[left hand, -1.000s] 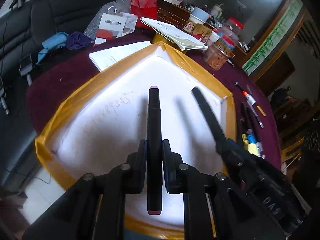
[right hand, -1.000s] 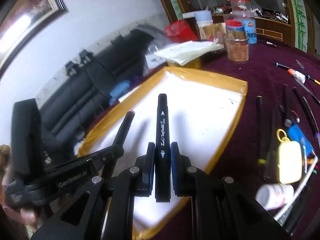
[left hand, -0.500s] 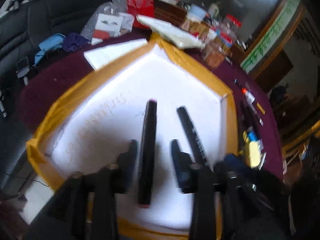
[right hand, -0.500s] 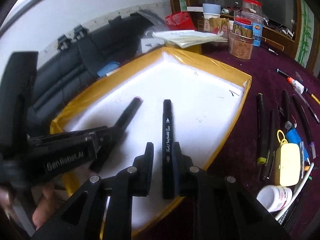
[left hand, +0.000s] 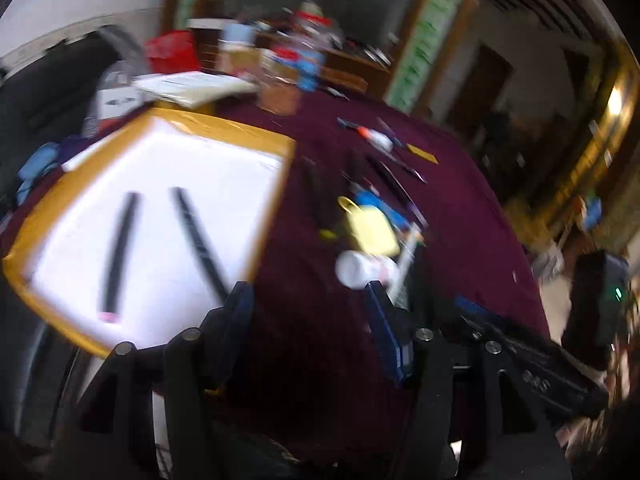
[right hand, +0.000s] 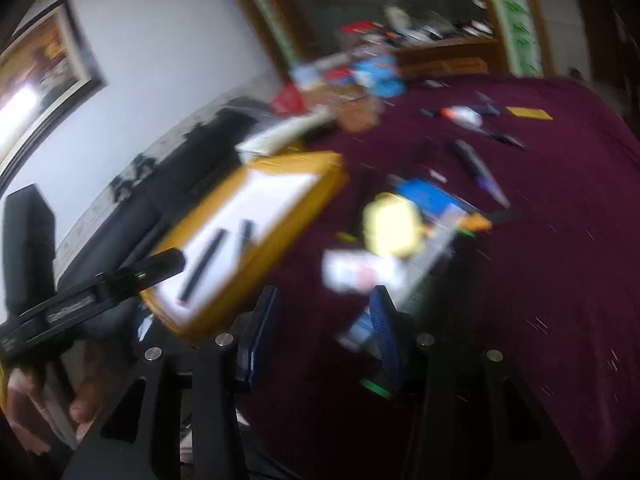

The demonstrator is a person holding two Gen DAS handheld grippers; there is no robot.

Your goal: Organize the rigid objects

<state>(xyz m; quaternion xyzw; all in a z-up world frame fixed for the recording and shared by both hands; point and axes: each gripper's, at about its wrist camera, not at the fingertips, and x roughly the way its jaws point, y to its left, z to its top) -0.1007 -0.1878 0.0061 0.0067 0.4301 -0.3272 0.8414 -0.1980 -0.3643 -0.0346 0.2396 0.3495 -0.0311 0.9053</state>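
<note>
**Two markers put down, both grippers turn to the pile**

Left wrist view: the left gripper (left hand: 308,320) has its jaws wide apart and nothing is between them. They have just been opening. Only the dark red cloth of the counter (left hand: 460,184) shows in the gap. Off to the left of the jaws sits the white tray (left hand: 224,132) with the yellow rim. Two markers lie flat inside it, side by side and a little apart: the pink-tipped marker (left hand: 117,256) on the far left and the black marker (left hand: 196,240) nearer the jaws. They look to be laid there so they stay tidy and do not roll off. Ahead and a bit to the right of the jaws is the messy pile: a yellow tag (left hand: 370,226), a white bottle (left hand: 362,268) on its side, and more pens (left hand: 394,184) past them. The right gripper shows at the lower right edge.

Right wrist view: the right gripper (right hand: 324,330) also has its jaws apart and empty, and they too have just been opening. The tray with both markers is to the left of the jaws. The yellow tag and white bottle lie just ahead. The picture is blurry, so small things are hard to tell. I think both grippers are going for the next things in the pile.
</note>
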